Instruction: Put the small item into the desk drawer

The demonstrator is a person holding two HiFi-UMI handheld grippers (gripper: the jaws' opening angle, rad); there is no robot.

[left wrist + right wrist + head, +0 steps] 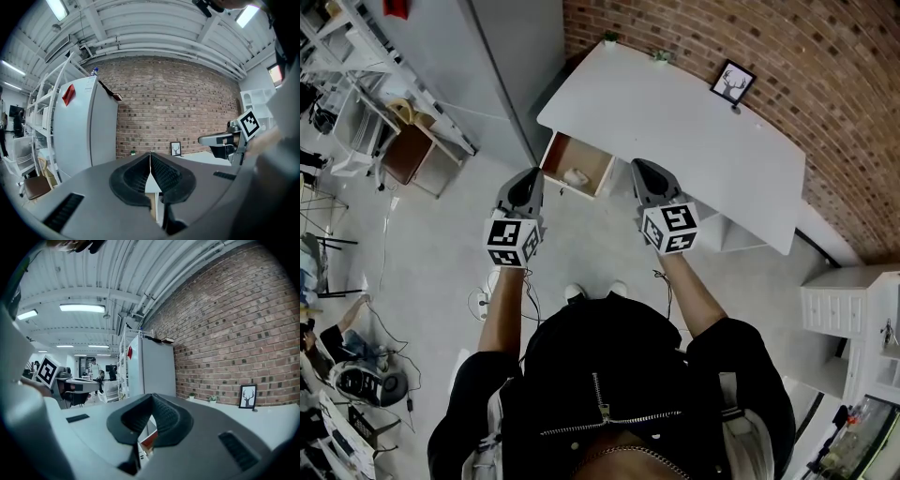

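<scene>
Small item [575, 175]: only my head view shows it, inside the open drawer [568, 150], frame centre.
Left gripper [532, 178]: jaws together, empty.
Right gripper [641, 169]: jaws together, empty.
Desk [703, 141]: white, upper right.

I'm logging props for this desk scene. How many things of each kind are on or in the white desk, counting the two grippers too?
Grippers: 2, the left gripper and right gripper, both shut and empty
Potted plants: 2
Framed picture: 1
Small item: 1, lying in the open drawer
Total: 6
</scene>
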